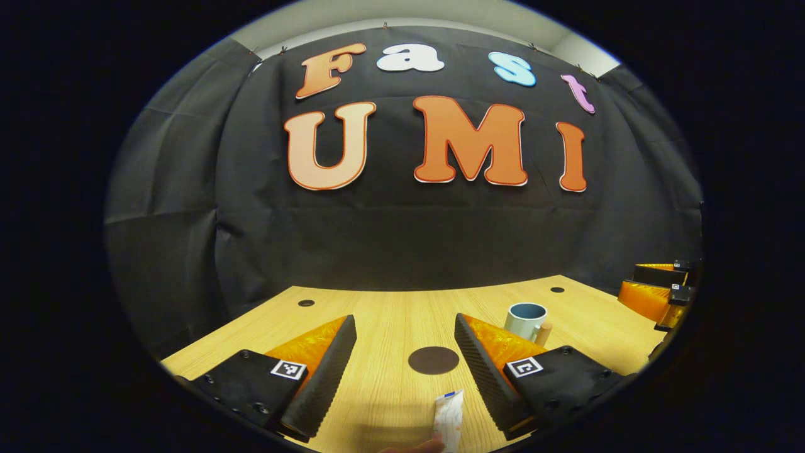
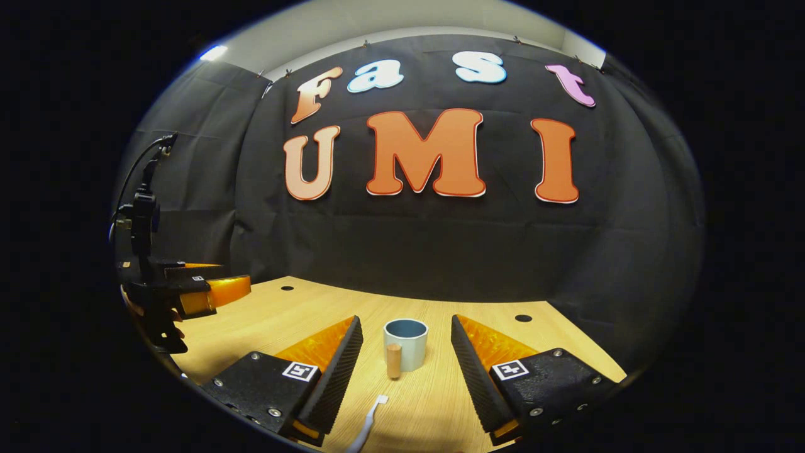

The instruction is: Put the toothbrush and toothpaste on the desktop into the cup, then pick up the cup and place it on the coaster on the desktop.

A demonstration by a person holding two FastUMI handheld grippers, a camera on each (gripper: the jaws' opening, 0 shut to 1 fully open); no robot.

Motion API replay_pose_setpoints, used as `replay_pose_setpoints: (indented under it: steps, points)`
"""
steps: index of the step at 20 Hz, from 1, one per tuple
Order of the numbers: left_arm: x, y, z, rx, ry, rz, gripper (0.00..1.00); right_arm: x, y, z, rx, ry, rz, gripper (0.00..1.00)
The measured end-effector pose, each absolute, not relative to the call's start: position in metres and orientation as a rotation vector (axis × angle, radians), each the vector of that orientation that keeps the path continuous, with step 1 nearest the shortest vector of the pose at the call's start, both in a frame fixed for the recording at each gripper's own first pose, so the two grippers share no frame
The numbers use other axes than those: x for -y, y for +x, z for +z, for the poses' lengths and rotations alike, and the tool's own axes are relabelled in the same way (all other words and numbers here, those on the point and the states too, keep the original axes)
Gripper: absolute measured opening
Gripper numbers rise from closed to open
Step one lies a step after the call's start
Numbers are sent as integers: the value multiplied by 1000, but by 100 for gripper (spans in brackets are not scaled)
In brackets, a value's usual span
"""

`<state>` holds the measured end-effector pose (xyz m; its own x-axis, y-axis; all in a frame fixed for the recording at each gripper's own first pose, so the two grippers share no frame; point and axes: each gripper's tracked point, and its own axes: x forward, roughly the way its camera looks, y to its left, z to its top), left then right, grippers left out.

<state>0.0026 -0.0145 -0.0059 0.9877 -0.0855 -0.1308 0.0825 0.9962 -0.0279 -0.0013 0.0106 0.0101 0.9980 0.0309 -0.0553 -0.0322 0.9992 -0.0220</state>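
Toothpaste (image 1: 448,412) lies untouched between left claw (image 1: 405,371) fingers, spread apart; toothbrush (image 2: 366,425) likewise under spread right claw (image 2: 405,377). Cup (image 2: 405,344) ahead. Next, likely: descend, clamp.

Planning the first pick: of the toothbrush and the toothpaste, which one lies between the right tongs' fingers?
The toothbrush: white and slim, it lies between the open right tongs, before the cup. The toothpaste lies between the left tongs.

Both views sit low, facing the wall (sharing the cup (image 1: 527,318)).
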Motion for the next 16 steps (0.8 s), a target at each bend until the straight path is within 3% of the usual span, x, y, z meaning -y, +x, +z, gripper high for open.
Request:
replay_pose_setpoints:
  steps: [16]
  points:
    - [45,-11,-109,-633,-56,-217,97,-23,-6,-82,-503,18,55,81]
